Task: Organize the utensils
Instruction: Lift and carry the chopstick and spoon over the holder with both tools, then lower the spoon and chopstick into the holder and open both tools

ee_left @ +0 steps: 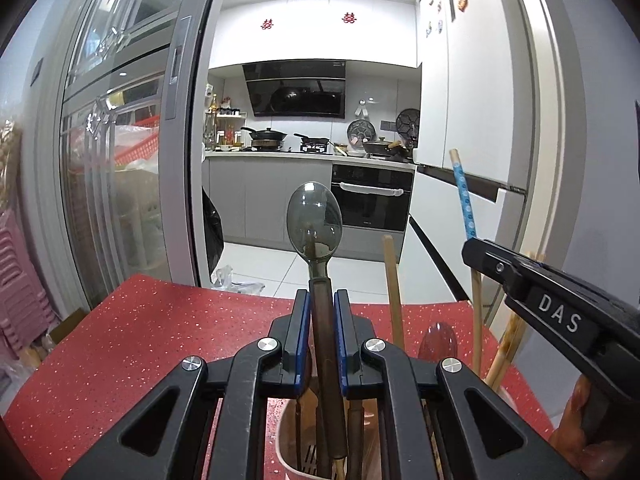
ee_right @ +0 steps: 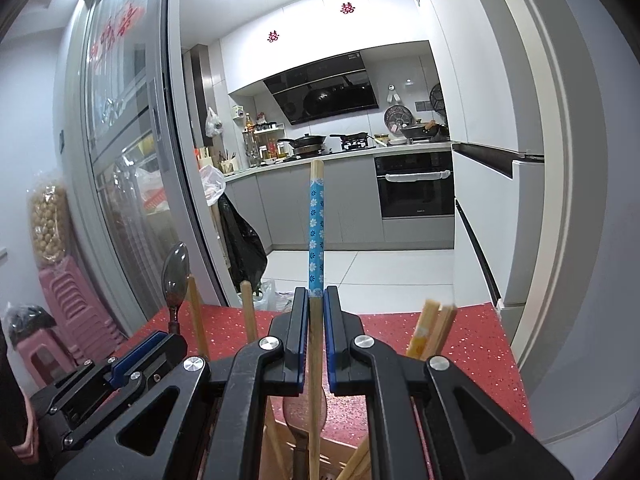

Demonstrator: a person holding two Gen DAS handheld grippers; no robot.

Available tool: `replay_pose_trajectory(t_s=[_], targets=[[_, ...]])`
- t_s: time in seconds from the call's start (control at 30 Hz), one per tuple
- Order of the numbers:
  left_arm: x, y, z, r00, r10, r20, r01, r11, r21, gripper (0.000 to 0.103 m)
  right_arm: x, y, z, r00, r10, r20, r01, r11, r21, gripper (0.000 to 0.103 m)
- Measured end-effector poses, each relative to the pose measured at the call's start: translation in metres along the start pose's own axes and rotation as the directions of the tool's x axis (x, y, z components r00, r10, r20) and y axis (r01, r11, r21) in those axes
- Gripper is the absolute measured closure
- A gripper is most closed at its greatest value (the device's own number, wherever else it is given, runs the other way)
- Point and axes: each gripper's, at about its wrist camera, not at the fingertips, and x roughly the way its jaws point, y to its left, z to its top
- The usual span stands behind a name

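My left gripper (ee_left: 321, 300) is shut on the brown handle of a smoky translucent spoon (ee_left: 315, 216), which stands upright over a pale utensil holder (ee_left: 288, 432) on the red table (ee_left: 140, 332). My right gripper (ee_right: 316, 300) is shut on a wooden chopstick with a blue flowered band (ee_right: 316, 224), also upright. The right gripper shows in the left wrist view (ee_left: 480, 254) at the right, around that chopstick (ee_left: 463, 196). The left gripper (ee_right: 160, 344) and the spoon (ee_right: 175, 276) show at the left of the right wrist view. Several wooden chopsticks (ee_left: 394, 280) stand in the holder.
A reddish spoon (ee_left: 437, 342) stands in the holder. More chopsticks (ee_right: 432, 328) lean at the right. A glass sliding door (ee_left: 120, 160) is at the left, a white fridge (ee_left: 480, 100) at the right, the kitchen counter with pans (ee_left: 304, 152) beyond. Pink stools (ee_right: 72, 312) stand at the left.
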Motion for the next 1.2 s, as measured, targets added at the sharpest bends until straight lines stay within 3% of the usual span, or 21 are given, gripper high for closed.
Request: replay_pose_trajectory(t_s=[0.17, 0.8, 1.2], targets=[[0.001, -0.007, -0.014, 1.000, 0.015, 0.002, -0.015, 0.998, 0.057, 0.066, -0.001, -0.001, -0.014, 1.000, -0.013, -0.001, 0.013, 1.000, -0.018, 0.095], [0.007, -0.009, -0.032, 0.993, 0.035, -0.110, -0.026, 0.996, 0.085, 0.066, -0.017, -0.011, -0.044, 0.996, -0.011, -0.083, 0.010, 1.000, -0.012, 0.095], [0.008, -0.004, -0.031, 0.984, 0.006, -0.177, 0.003, 0.999, 0.051, 0.066, -0.008, -0.018, -0.035, 0.987, 0.008, -0.161, -0.003, 1.000, 0.031, 0.095]])
